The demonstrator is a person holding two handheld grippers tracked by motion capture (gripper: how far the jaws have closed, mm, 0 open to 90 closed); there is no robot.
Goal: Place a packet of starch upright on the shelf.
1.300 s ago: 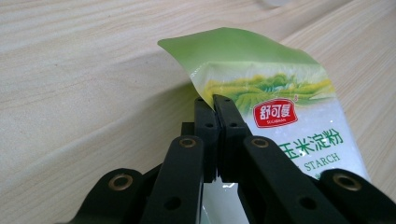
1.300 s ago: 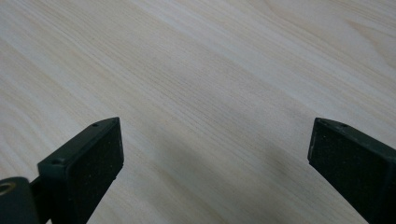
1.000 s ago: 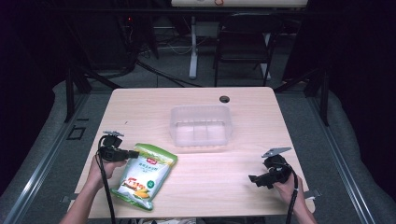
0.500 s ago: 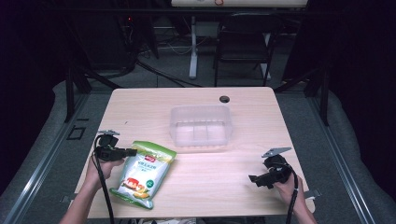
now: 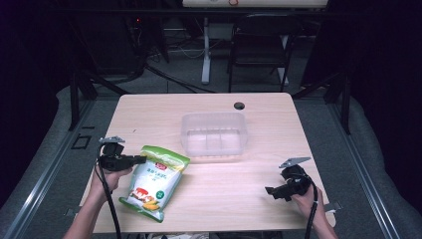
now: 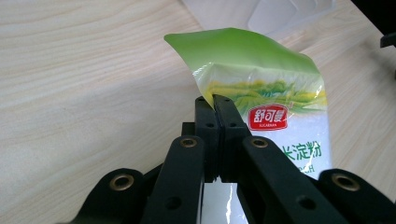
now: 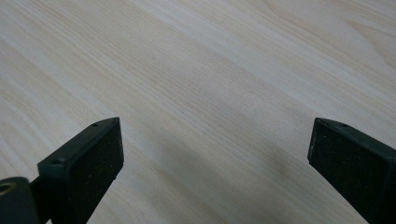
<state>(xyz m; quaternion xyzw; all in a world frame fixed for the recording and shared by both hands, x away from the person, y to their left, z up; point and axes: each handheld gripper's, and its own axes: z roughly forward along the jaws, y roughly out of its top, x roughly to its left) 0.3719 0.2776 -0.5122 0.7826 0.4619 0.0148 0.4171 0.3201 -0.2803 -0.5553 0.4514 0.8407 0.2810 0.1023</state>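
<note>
Near-left on surface (image 5: 259,164), left hand-held gripper (image 6: 213,99) clenched on bag (image 6: 266,93) edge, R one (image 7: 212,154) released; lift slow toward bin (image 5: 214,132).

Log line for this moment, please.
left gripper: shut on bag edge | bag: on table | right gripper: open, over bare wood | container: empty

The green pouch (image 6: 275,107) bears a red "SUCARMAN" logo with Chinese characters.
</note>
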